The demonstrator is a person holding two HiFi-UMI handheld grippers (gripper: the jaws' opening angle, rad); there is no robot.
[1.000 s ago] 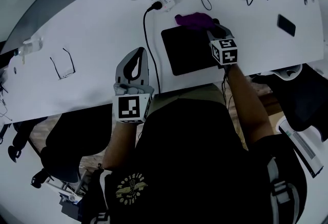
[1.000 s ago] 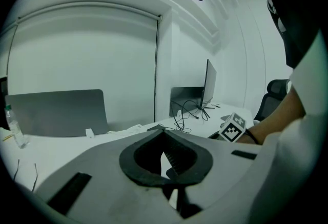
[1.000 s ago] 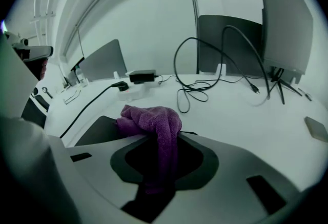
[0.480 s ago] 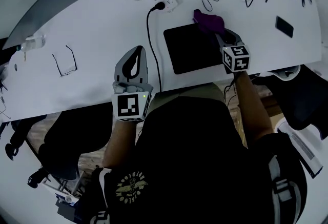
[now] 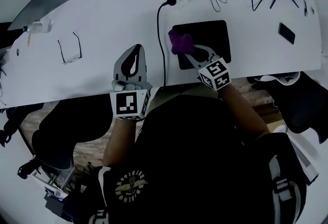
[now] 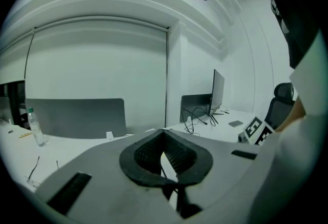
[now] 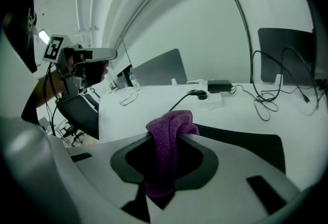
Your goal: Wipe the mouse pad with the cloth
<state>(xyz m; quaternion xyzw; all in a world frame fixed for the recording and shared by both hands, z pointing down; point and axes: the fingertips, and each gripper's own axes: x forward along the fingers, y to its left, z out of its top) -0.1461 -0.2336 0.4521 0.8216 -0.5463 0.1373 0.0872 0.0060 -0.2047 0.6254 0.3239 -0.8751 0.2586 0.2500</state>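
— Moved?
— Yes: dragged off the far right corner of the mouse pad (image 5: 211, 32), now down at its near left part.
— Meaning for the wipe?
— Well under way, probably; near right strip likely left to cover.
— Right gripper (image 5: 186, 52)?
— Clamped on the cloth (image 5: 179, 42), with purple folds bulging past the tips onto the pad.
— Left gripper (image 5: 136, 54)?
— Pressed together on nothing, left of the cable (image 5: 163, 38), apart from the pad.

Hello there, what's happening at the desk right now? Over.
Right gripper shut on purple cloth, at mouse pad's left edge. Left gripper shut, empty, off to the side. Black cable runs close beside that edge.
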